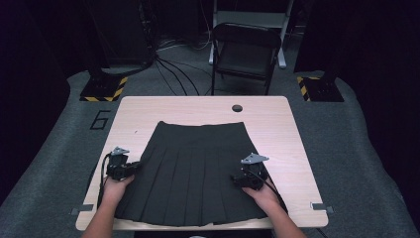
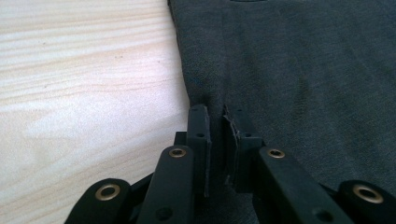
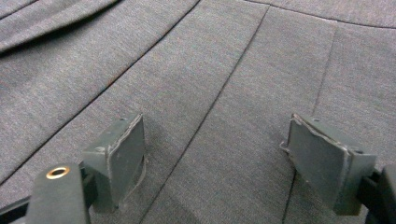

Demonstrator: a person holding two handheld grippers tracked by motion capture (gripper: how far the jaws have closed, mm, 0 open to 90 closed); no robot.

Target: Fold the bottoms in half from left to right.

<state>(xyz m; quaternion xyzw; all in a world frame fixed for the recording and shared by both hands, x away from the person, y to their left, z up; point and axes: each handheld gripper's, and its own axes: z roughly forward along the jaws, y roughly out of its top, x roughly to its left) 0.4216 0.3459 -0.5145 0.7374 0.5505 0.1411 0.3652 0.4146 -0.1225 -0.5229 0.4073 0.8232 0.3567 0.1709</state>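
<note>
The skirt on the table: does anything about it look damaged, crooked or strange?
Nothing stands out. The dark pleated skirt lies flat on the table, waistband at the far side. The left gripper pinches a small ridge of cloth at its edge; the right gripper stands open over the pleats.

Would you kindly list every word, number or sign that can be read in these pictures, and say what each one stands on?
"6": a large dark numeral on the grey floor mat, left of the table.
Yellow and black hazard stripes, without lettering, mark the two stand bases on the floor.
The skirt bears no readable label.
</note>
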